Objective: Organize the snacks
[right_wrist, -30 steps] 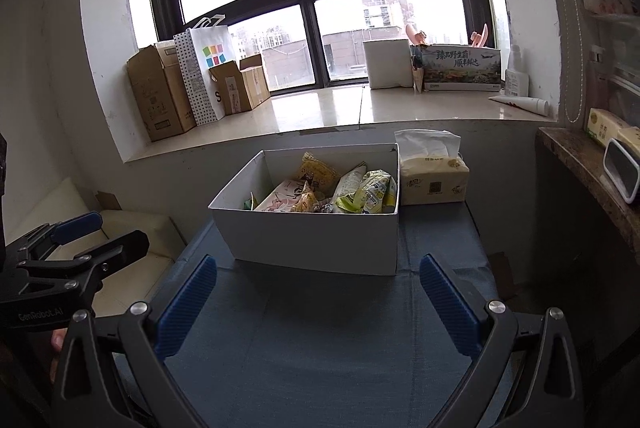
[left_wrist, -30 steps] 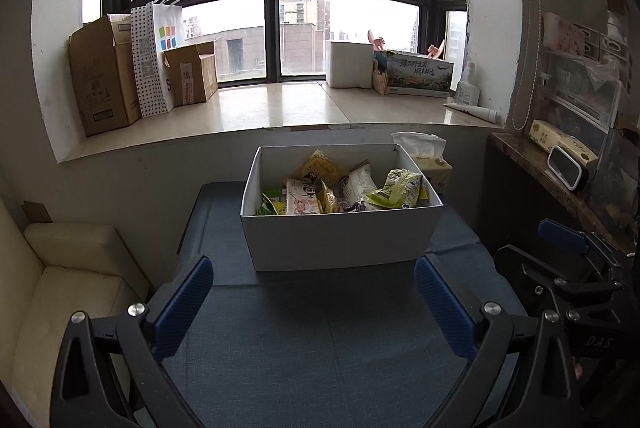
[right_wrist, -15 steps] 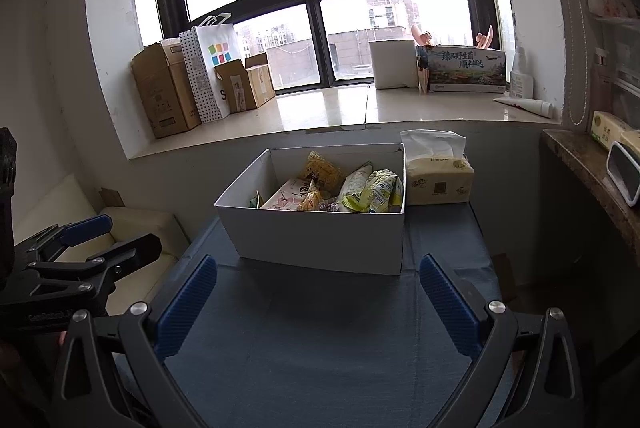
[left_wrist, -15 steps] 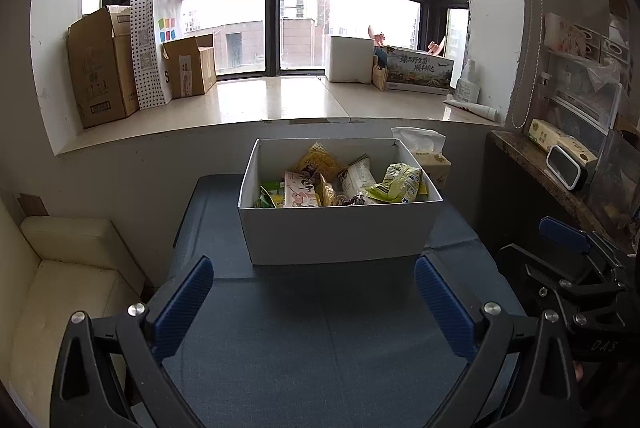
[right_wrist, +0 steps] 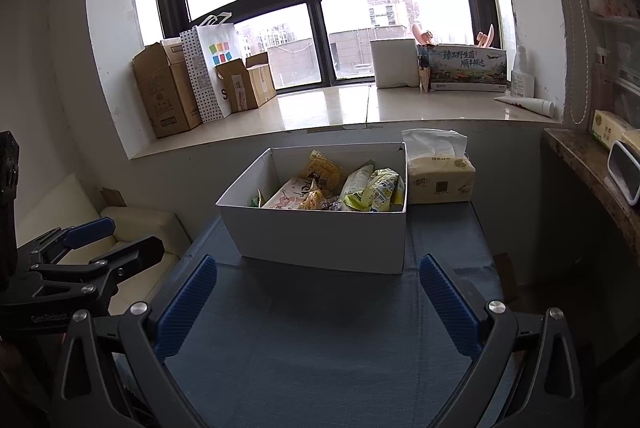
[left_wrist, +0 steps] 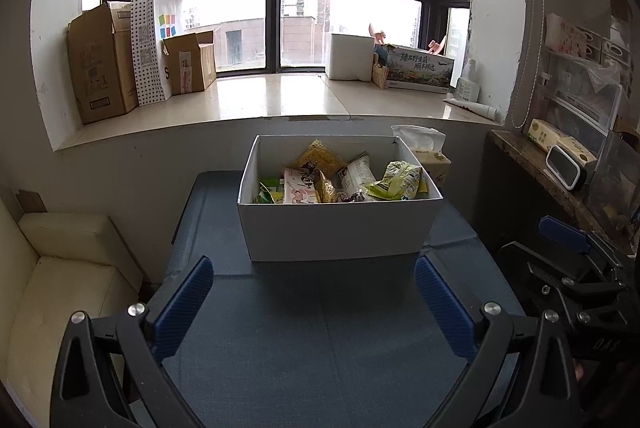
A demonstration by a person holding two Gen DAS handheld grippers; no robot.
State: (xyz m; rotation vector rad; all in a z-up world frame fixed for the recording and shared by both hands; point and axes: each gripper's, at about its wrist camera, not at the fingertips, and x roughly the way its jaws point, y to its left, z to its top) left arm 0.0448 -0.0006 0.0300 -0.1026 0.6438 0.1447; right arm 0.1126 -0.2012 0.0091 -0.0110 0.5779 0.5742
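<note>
A white cardboard box (left_wrist: 336, 228) (right_wrist: 320, 236) stands on a blue-grey padded table (left_wrist: 312, 328) (right_wrist: 312, 328). It holds several snack packets: a yellow-green bag (left_wrist: 398, 180) (right_wrist: 374, 188), a pink-and-white packet (left_wrist: 300, 186) (right_wrist: 290, 194), a yellow packet (left_wrist: 320, 158) (right_wrist: 324, 168). My left gripper (left_wrist: 314, 298) is open and empty, above the table in front of the box. My right gripper (right_wrist: 318, 298) is open and empty too, short of the box; it also shows at the right of the left wrist view (left_wrist: 568, 240).
A tissue pack (right_wrist: 438, 172) (left_wrist: 426, 152) sits right of the box. Cardboard boxes (left_wrist: 104, 64) and a dotted bag (right_wrist: 210, 64) stand on the window sill. A cream sofa (left_wrist: 60, 268) lies left. A dark counter (right_wrist: 592, 172) with small items stands right.
Both grippers have drawn back and risen a little; the box appears slightly farther and lower in view. Both stay open and empty.
</note>
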